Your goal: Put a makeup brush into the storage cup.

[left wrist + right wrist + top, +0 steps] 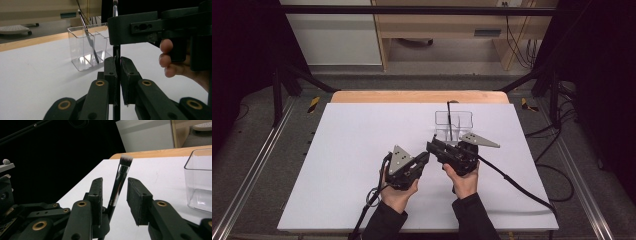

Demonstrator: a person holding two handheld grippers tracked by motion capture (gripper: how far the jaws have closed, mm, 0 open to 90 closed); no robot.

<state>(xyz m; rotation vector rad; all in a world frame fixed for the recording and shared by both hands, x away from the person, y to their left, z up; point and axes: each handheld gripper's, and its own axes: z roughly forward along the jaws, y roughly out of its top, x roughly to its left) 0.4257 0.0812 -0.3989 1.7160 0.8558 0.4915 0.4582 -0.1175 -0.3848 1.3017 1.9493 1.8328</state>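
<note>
Risk was a slip: our left gripper pinched the makeup brush handle, while our right gripper, mid-frame, stood apart around its ferrule, so it could tip beside the clear organizer.

Under the fingers you see the white table top. Far beyond them stands a wooden desk, with a white cabinet at its left and black cables at its right.

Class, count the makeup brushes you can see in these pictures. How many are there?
2. One brush leans in the clear box. The other brush is clamped in the left gripper, its bristle end between the right gripper's open jaws. None seems hidden.
</note>
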